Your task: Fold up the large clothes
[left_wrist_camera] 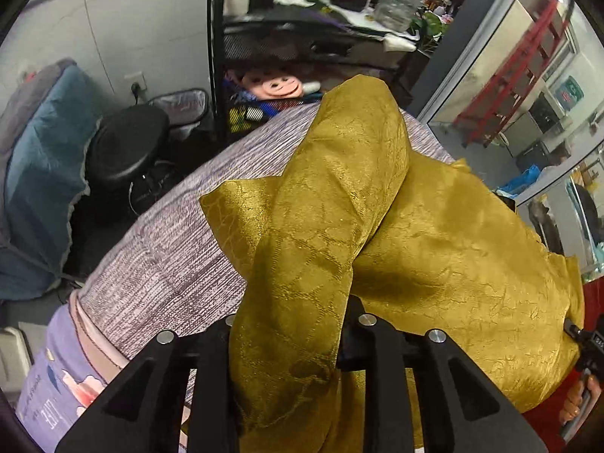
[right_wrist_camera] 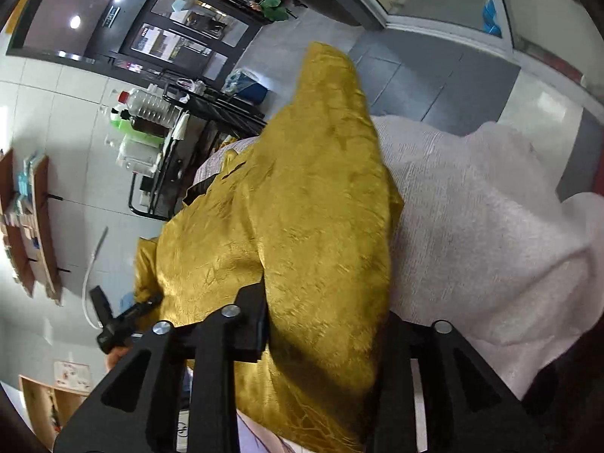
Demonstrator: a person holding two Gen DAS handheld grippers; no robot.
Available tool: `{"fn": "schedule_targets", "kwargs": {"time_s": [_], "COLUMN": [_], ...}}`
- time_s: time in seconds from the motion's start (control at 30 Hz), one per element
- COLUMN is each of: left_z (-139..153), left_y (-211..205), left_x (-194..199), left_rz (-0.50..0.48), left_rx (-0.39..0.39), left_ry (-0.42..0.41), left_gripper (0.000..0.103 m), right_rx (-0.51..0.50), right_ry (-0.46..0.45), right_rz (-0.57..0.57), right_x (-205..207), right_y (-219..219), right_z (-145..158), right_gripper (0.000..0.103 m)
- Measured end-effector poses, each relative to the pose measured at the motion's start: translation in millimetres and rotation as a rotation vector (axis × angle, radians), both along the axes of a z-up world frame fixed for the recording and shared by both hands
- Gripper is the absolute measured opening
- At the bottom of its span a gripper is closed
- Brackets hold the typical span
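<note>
The shiny mustard-gold patterned garment (left_wrist_camera: 377, 204) is bunched over the grey woven bed cover (left_wrist_camera: 158, 260), a fold pinched in the black left gripper (left_wrist_camera: 290, 339) and another in the black right gripper (right_wrist_camera: 321, 324), with bare cover left of it and the bed edge beyond.

Bright indoor light, heavy fisheye warp, some motion blur.

Daylight enters through the glass partition (left_wrist_camera: 502, 87) in the left wrist view; round ceiling spots (right_wrist_camera: 75, 20) flare in the right wrist view. The gold fabric (left_wrist_camera: 339, 207) gleams with a soft sheen and casts a dark shadow under its raised fold. Corners vignette to black, straight lines bow, and the near fabric edges smear, most in the right wrist view.
</note>
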State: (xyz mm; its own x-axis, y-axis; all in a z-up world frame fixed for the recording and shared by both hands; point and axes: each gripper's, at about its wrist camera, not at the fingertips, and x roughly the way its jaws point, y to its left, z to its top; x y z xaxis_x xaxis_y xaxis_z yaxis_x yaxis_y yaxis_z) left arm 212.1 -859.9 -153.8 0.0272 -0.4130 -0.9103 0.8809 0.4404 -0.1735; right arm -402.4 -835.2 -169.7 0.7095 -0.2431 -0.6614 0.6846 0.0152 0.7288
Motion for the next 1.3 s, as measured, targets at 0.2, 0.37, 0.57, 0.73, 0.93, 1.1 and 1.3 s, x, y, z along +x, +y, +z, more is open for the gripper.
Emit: {"fn": "schedule_targets", "kwargs": {"time_s": [0.2,0.37,0.57,0.73,0.93,1.1,1.3], "left_z": [-28.6,-9.8,42.1,75.6,78.9,69.5,78.7], "left_y": [-17.2,-4.6,45.8,92.9,112.8,108.2,98.5], "left_x": [32.0,39.5,98.1,105.7,21.3,-68.7,-131.1], "left_rz": [0.053,0.108,0.312,0.335,0.154,-0.001,-0.060], "left_rx": [0.053,0.034,-0.045,-0.026,0.076,0.123,0.147], "left_ry": [0.059,-0.074,-0.077,-0.179,-0.364,-0.365,-0.339], "left_gripper": [0.047,0.091,0.096,0.096,0.097,0.097,0.097], "right_rx": [-0.035,-0.014,-0.039,-0.108,-0.210,-0.232,-0.291], "right_ry": [0.092,0.135,0.189,0.348,0.489,0.570,0.681], "right_rz": [0.046,0.005,-0.130,-0.142,0.024,0.234,0.360], "right_x": [-9.2,-18.7,-52.4,-58.9,2.6,82.2,130.5], "right_y": [-14.2,-10.9,2.2,30.3,73.1,100.8,132.1], "right_z": [-16.1,-10.6,23.8,70.0,110.1,121.0,133.1], "right_gripper": [0.048,0.063,0.071,0.071,0.088,0.088,0.094]}}
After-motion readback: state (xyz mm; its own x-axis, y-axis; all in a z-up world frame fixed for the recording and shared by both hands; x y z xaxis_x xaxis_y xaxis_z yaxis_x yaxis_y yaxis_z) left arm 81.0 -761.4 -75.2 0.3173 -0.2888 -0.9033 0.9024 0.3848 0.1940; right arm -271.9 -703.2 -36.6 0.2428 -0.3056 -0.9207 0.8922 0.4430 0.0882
